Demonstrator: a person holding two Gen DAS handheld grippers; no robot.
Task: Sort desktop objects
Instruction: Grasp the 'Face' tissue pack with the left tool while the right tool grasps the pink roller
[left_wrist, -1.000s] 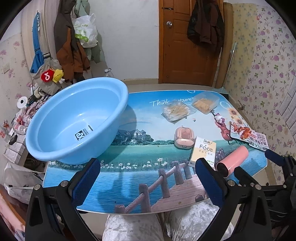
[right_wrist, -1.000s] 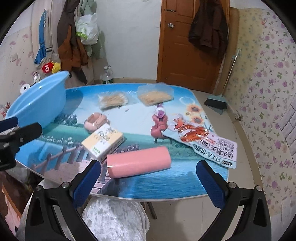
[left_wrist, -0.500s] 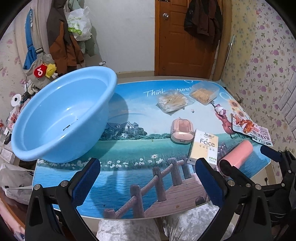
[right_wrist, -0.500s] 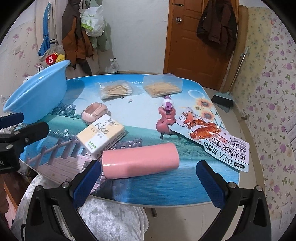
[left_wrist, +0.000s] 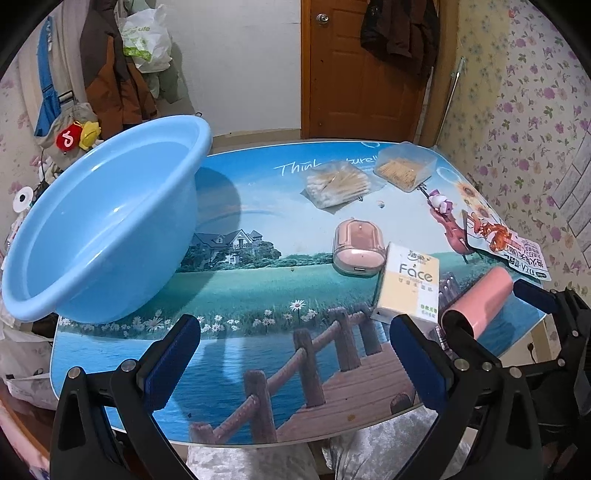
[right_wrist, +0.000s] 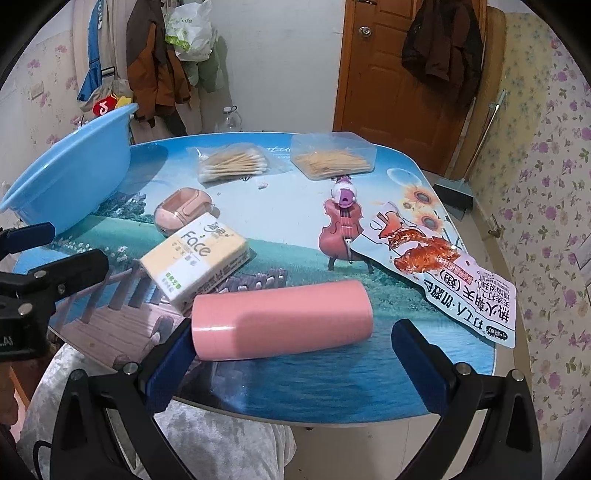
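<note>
**Operator:** Biggest thing first. The tabletop (right_wrist: 332, 387) with its printed landscape carries everything, and at its left edge the blue basin (left_wrist: 99, 236) sits tilted, rim overhanging, and looks empty. I take it for the sorting bin.

**Observer:** And the loose items?

**Operator:** Going down in size: the pink roll (right_wrist: 280, 319) lies on its side at the near edge, just ahead of my right gripper (right_wrist: 293, 363). Its left end looks to be at or against the left pad; I can't tell if they touch. Beside it is the yellow tissue pack (right_wrist: 195, 256), and the snack packet (right_wrist: 443, 273) is off to the right. Farther back are the clear box of sticks (right_wrist: 332, 157) and the bag of cotton swabs (right_wrist: 232, 164), then the pink earbud case (right_wrist: 181, 208), touching the tissue pack.

**Observer:** Jaws?

**Operator:** Both pairs spread wide, holding nothing. The left gripper (left_wrist: 293, 363) hovers over bare tabletop in front of the basin.

**Observer:** So which step?

**Operator:** My judgement: the first pick, nothing sorted yet. Next, the right jaws need to straddle the roll across its width, not end to end, then close gently, since it may roll away.
</note>
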